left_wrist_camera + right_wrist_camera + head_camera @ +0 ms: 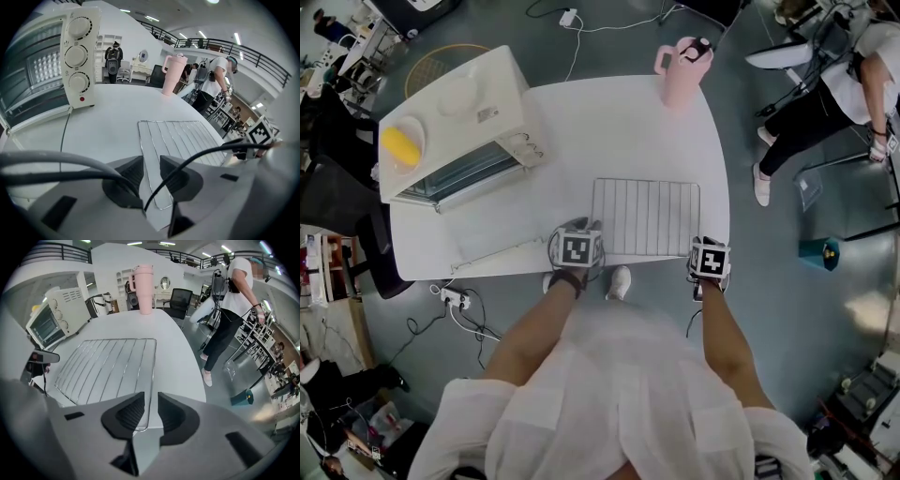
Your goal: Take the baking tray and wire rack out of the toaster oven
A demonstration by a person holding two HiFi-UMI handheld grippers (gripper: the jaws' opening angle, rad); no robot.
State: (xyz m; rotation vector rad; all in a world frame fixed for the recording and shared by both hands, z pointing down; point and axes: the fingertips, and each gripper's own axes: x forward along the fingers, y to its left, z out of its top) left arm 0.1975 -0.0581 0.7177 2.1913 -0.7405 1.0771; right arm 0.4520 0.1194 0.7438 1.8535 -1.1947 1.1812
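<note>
Chrome wire rack (645, 217) lies flat on the white table (609, 131), out of the toaster oven (459, 122), which stands well apart at the far left corner. Left gripper (151, 171) — jaws apart, rack's left edge wire running btwn them, pads not clamping it. Right gripper (151, 411) — jaws likewise parted w/ the right edge wire btwn them; it looks free of both pads, though light contact is hard to rule out. Pink tumbler (682, 70) stands at the far edge.
</note>
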